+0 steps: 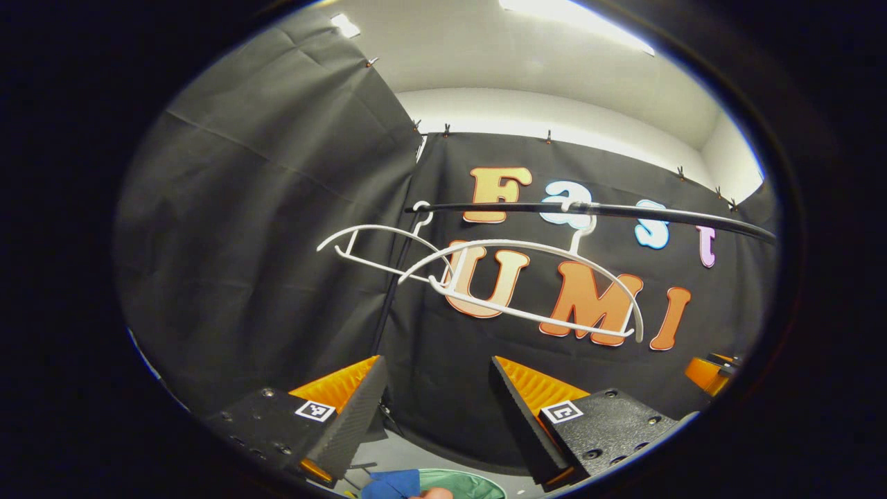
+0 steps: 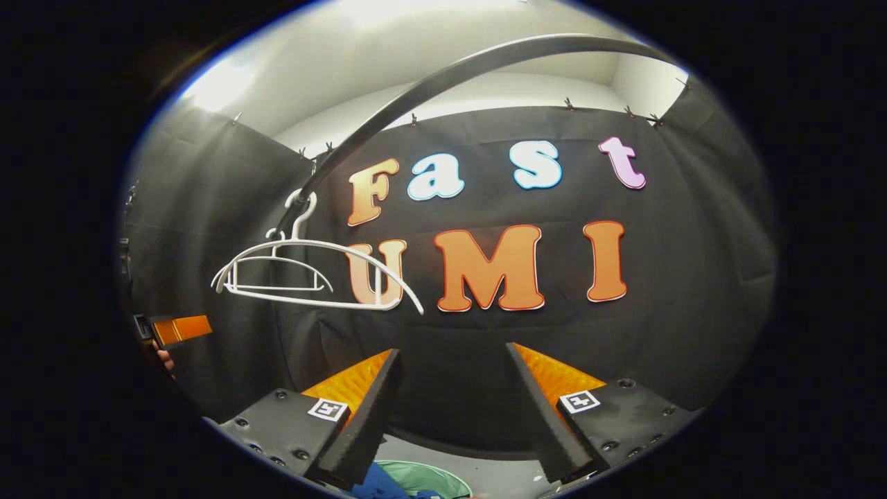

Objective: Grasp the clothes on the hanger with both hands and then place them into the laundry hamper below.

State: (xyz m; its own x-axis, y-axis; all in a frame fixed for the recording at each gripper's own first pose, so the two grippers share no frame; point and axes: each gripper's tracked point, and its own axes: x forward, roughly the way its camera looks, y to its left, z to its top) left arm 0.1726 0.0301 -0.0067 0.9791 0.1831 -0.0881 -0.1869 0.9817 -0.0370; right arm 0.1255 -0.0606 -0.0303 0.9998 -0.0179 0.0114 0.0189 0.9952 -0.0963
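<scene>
From the left gripper view I see my left gripper point(image 1: 436, 409) held up toward the booth wall with its fingers point(image 1: 353, 416) spread wide and nothing between them. Above them a dark rail point(image 1: 624, 211) runs across, and two bare white hangers hook onto it: the farther hanger point(image 1: 367, 246) to the left and the nearer hanger point(image 1: 533, 284) overlapping it to the right. At the far right edge of this view I catch a small part of my other gripper. Down at the bottom edge, between my fingers, I can make out the curved rim of the green laundry hamper point(image 1: 478, 482), and at its left side lies a piece of blue clothing point(image 1: 391, 483); it touches the hamper's rim, though I cannot tell how much of it is inside. Something pale shows just below the cloth, too small to name. In the right gripper view my right gripper point(image 2: 454, 409) also points at the wall, fingers point(image 2: 364, 423) held well apart and gripping nothing. The rail point(image 2: 485, 59) arcs overhead here, with both hangers point(image 2: 305, 274) hanging at its left end, one behind the other, both bare. At the left edge my left gripper shows again. At the bottom, the hamper point(image 2: 429, 477) appears once more with the blue clothing point(image 2: 378, 484) at its left side.
</scene>
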